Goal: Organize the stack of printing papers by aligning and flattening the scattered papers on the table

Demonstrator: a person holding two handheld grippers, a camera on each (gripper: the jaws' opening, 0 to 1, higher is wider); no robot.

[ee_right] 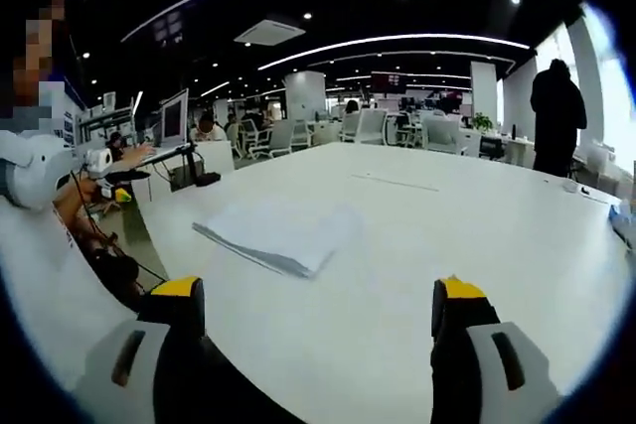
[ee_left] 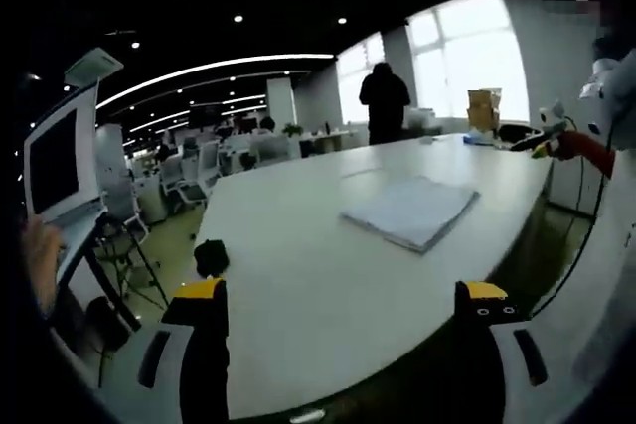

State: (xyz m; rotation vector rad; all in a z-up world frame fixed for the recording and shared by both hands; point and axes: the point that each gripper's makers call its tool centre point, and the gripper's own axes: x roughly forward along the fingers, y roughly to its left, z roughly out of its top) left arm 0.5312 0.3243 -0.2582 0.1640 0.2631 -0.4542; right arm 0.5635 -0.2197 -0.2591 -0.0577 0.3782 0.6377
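Observation:
A loose stack of white printing papers [ee_left: 409,211] lies on the big white table [ee_left: 298,275], its sheets slightly askew. In the right gripper view the same stack of papers [ee_right: 281,234] sits left of centre on the table [ee_right: 417,245]. My left gripper [ee_left: 348,297] stands open above the table's near edge, well short of the papers, with nothing between its yellow-tipped jaws. My right gripper [ee_right: 316,295] is also open and empty, a short way in front of the stack. The other gripper [ee_left: 556,138] shows at the far right of the left gripper view, and at the left [ee_right: 99,168] of the right gripper view.
A person in dark clothes [ee_left: 384,101] stands past the table's far end by the windows. A cardboard box [ee_left: 483,111] rests on the far corner. A monitor on a stand [ee_left: 60,161] and office chairs [ee_left: 204,168] are beside the table. A small black object [ee_left: 211,257] lies near its edge.

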